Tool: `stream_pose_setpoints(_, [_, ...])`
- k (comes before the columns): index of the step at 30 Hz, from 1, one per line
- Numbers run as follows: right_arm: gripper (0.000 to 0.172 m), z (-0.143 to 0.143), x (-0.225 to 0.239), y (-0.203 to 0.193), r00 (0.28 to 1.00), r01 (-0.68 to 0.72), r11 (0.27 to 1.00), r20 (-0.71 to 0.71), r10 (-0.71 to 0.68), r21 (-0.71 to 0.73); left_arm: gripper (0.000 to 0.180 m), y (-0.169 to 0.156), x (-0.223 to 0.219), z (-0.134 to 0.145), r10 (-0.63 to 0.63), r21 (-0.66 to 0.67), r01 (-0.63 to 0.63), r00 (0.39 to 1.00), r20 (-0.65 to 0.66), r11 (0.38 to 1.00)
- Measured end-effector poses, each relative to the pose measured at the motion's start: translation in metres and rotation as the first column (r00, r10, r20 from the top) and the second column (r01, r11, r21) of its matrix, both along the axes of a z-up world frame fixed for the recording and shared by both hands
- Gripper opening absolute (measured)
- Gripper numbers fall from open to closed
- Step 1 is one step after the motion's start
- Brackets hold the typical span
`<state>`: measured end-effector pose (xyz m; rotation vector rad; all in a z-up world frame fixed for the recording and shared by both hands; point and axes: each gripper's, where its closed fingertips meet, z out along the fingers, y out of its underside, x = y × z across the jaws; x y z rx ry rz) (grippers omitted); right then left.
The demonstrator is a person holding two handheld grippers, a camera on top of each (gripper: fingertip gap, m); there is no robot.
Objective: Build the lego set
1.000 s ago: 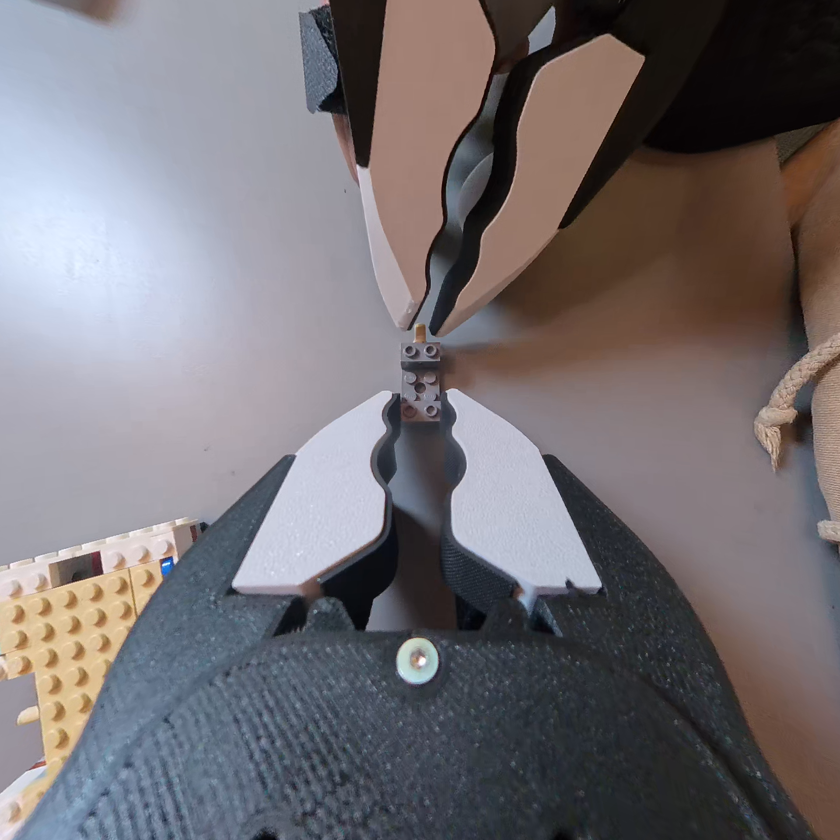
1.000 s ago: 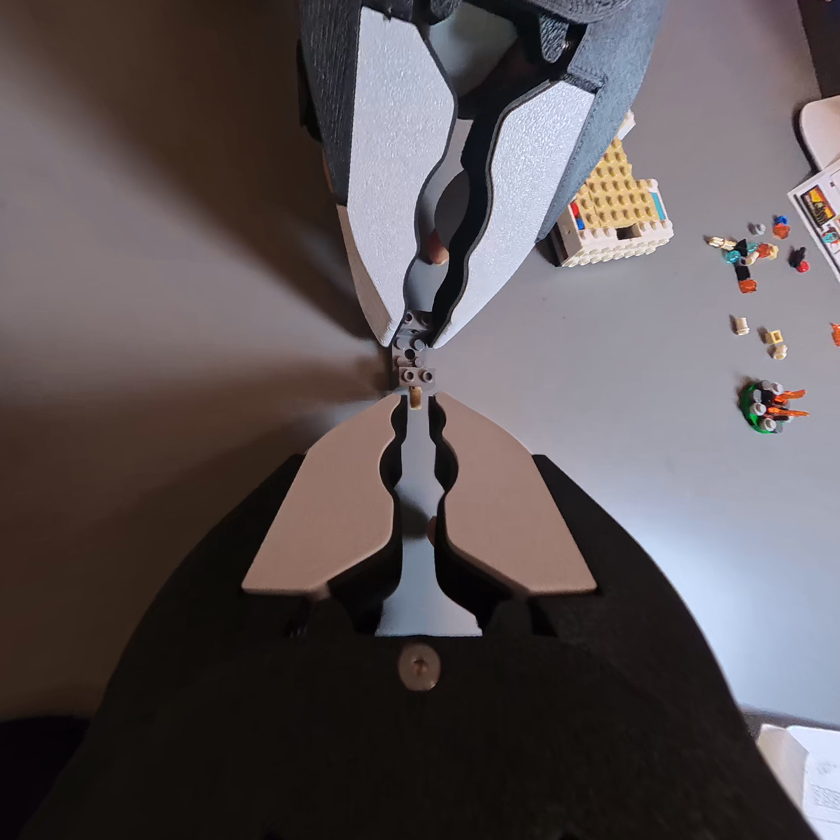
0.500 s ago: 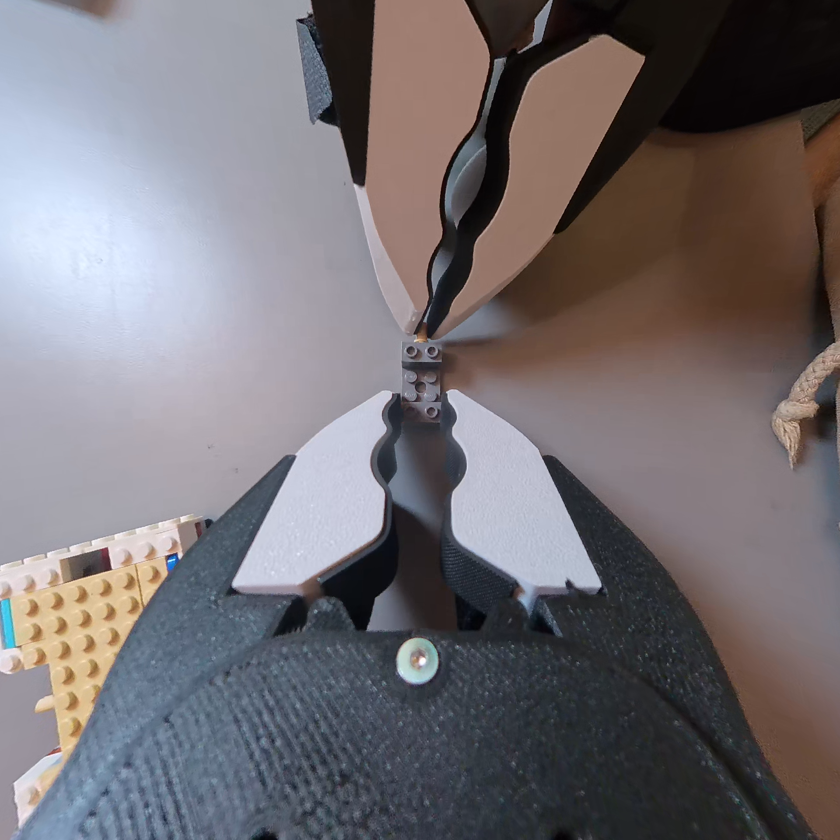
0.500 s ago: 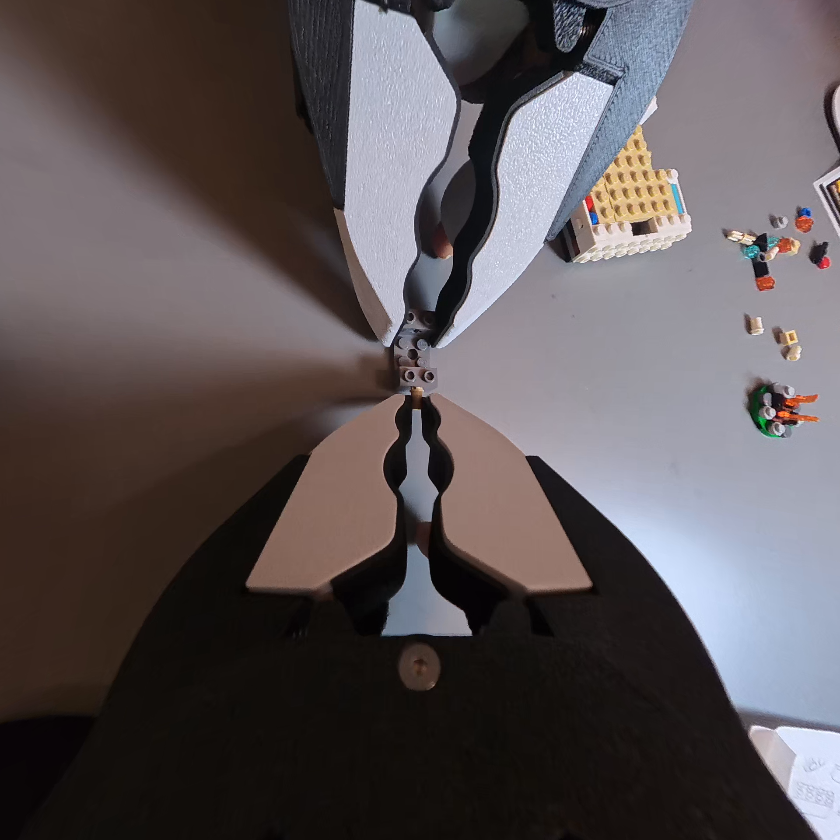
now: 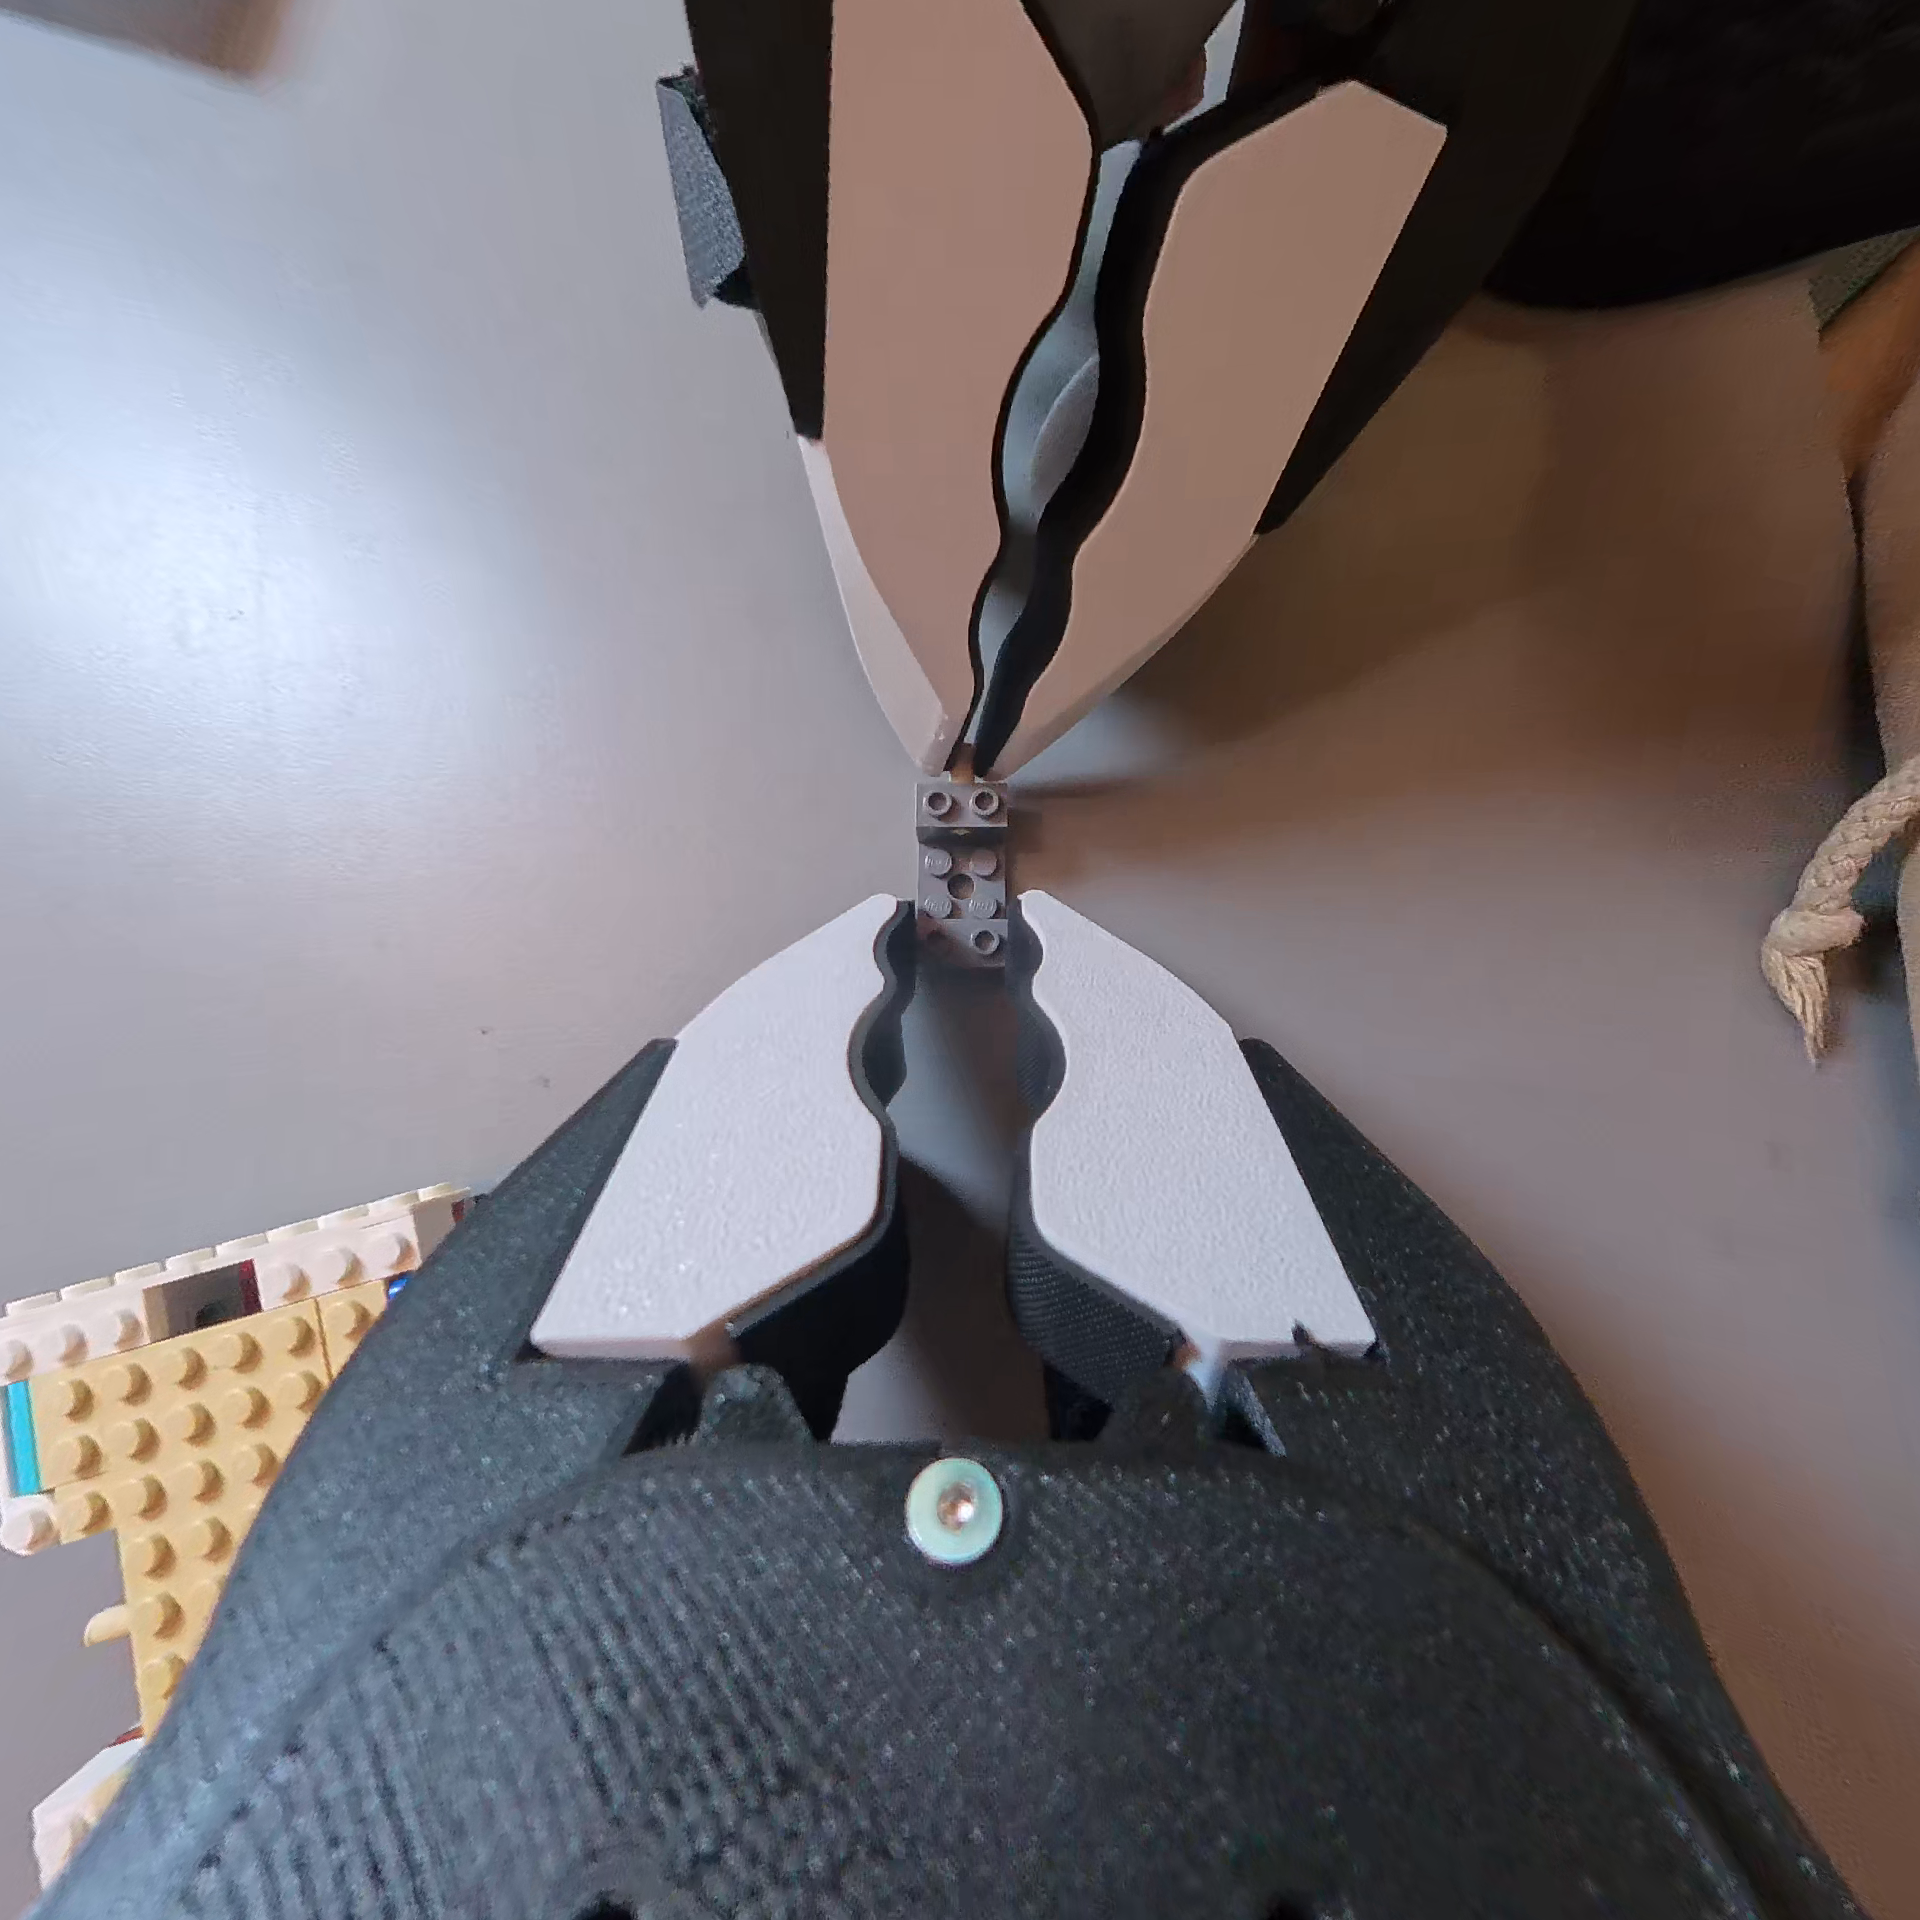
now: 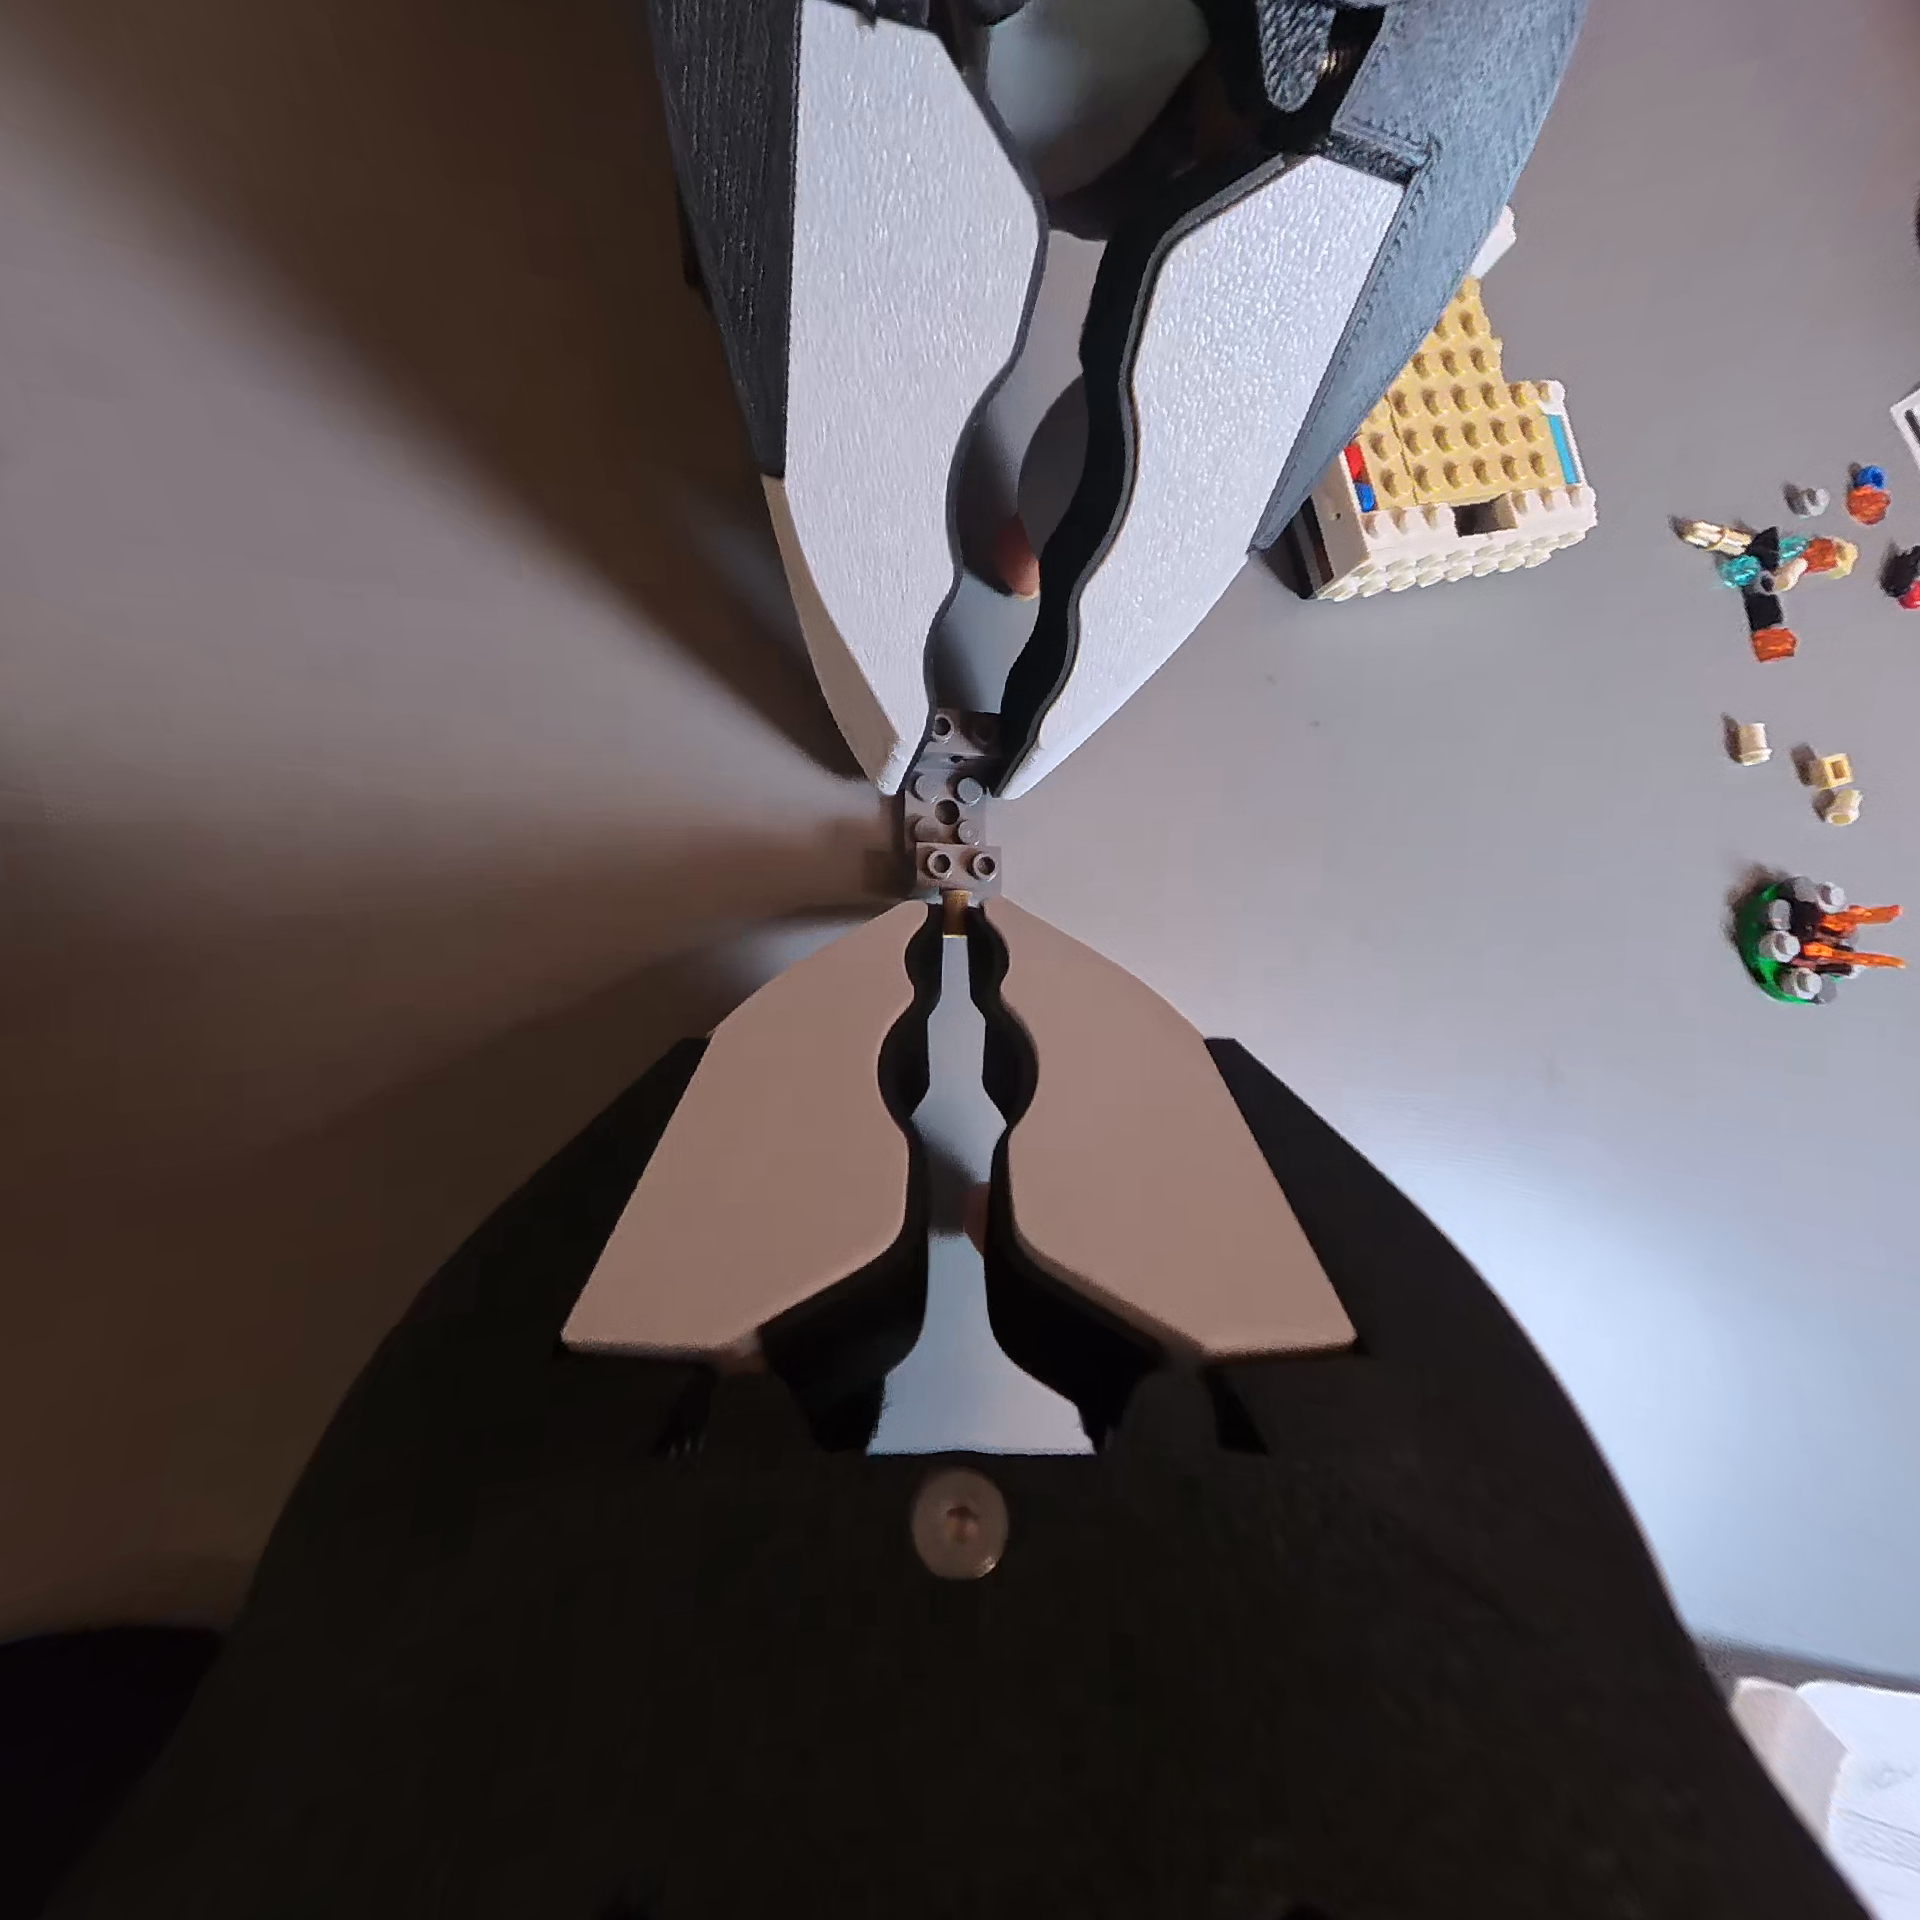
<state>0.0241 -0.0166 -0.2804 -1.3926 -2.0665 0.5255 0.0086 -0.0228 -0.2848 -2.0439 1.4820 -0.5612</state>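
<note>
My left gripper [image 5: 961,920] is shut on the near end of a small grey brick assembly [image 5: 962,862] and holds it above the grey table [image 5: 364,623]. A tiny tan peg [image 5: 961,773] sticks out of the assembly's far end. My right gripper [image 6: 957,927] faces the left one tip to tip and is shut on that tan peg [image 6: 957,914]. In the right wrist view the grey assembly [image 6: 951,831] runs from the peg into the left gripper's fingers [image 6: 883,665]. The right gripper's fingers [image 5: 1101,644] show at the top of the left wrist view.
A tan and white brick building [image 6: 1455,488] stands on the table behind the left gripper; it also shows in the left wrist view [image 5: 156,1434]. Several small loose pieces [image 6: 1787,561] and a green round piece with orange flames [image 6: 1808,951] lie to the right. White paper [image 6: 1860,1787] lies at the lower right. Less than 4 cm separates the two grippers' tips.
My right gripper's fingers have closed onto the tan peg, which stood between open tips a second ago. The left gripper has kept its hold on the grey assembly.
</note>
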Motion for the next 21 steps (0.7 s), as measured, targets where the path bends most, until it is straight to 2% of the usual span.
stream_pose_setpoints(1, [0.006,0.001,0.001,-0.001,1.000,0.003,1.000,-0.002,-0.003,-0.020,0.016,0.001,0.000,0.000,0.002,0.011,-0.003,1.000,0.007,1.000])
stream_pose_setpoints(3, [0.023,0.003,0.003,-0.004,1.000,0.016,0.996,0.007,-0.016,-0.089,0.016,0.001,0.000,0.000,-0.010,0.040,0.011,1.000,-0.006,0.999])
stream_pose_setpoints(5, [0.029,0.003,0.003,-0.001,1.000,0.030,0.994,0.011,-0.029,-0.102,0.016,0.001,0.001,0.000,-0.021,0.050,0.021,1.000,-0.003,0.999])
stream_pose_setpoints(9, [0.028,0.003,-0.004,0.000,0.999,0.035,0.993,0.016,-0.033,-0.113,0.017,0.003,0.003,0.000,-0.036,0.079,0.036,0.999,-0.004,0.996])
stream_pose_setpoints(11, [0.017,0.002,-0.006,0.002,0.999,0.024,0.995,0.032,-0.022,-0.097,0.016,0.007,0.002,0.001,-0.024,0.105,0.024,1.000,-0.007,0.994])
stream_pose_setpoints(12, [0.016,0.002,-0.007,0.003,0.999,0.021,0.995,0.038,-0.017,-0.093,0.020,0.008,0.001,0.001,-0.016,0.106,0.015,1.000,0.000,0.994])
stream_pose_setpoints(15, [0.016,0.002,-0.006,0.017,0.997,0.049,0.996,0.061,-0.044,-0.080,0.032,0.013,-0.003,0.014,0.041,0.103,-0.049,0.997,0.072,0.994])
stream_pose_setpoints(21, [0.016,0.002,0.004,0.059,0.983,0.147,0.988,0.123,-0.140,-0.053,0.033,0.028,-0.034,0.056,0.177,0.145,-0.221,0.947,0.266,0.964])
